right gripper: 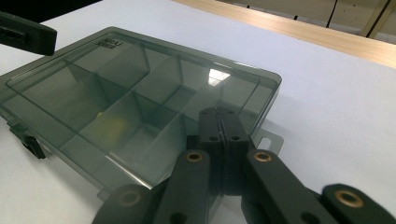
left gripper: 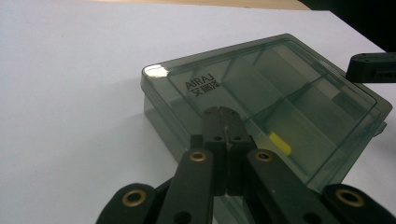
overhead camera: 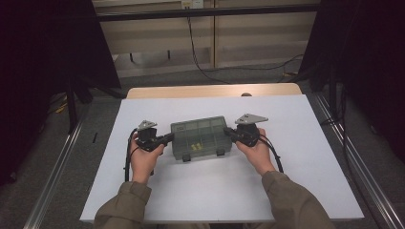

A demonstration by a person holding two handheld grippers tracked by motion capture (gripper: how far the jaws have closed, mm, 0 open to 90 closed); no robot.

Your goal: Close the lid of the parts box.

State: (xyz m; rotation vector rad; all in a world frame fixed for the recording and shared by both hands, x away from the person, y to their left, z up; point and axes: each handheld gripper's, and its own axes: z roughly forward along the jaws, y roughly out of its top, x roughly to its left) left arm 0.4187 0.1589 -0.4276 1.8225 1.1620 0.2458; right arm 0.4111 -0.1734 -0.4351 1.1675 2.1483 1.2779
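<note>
A smoky translucent compartment box (overhead camera: pixel 199 138) lies flat near the middle of the white table (overhead camera: pixel 305 157), its lid down and its two dark latches (overhead camera: pixel 203 155) on the side facing the person, which suggests the box is set up to be opened from the near edge. Through the lid, dividers split the inside into several cells, and small yellow pieces (left gripper: pixel 279 143) lie in one cell toward the front. The left gripper (overhead camera: pixel 168 138) comes in from the box's left end and the right gripper (overhead camera: pixel 229 132) from its right end, so the box sits squarely between them; this mirrored placement reads as a way to steady or square the box from both ends rather than to lift it. In the left gripper view the jaws are pressed together with nothing between them, their tip at or over the lid's corner beside the printed brand mark (left gripper: pixel 202 86); whether it rests on the plastic cannot be told. In the right gripper view the jaws are likewise closed and empty, pointing over the opposite end near the hanging tab (right gripper: pixel 267 140). Both forearms, in olive sleeves (overhead camera: pixel 291 202), reach forward from the near edge, wrists angled inward, each hand low over the table with its gripper roughly level.
</note>
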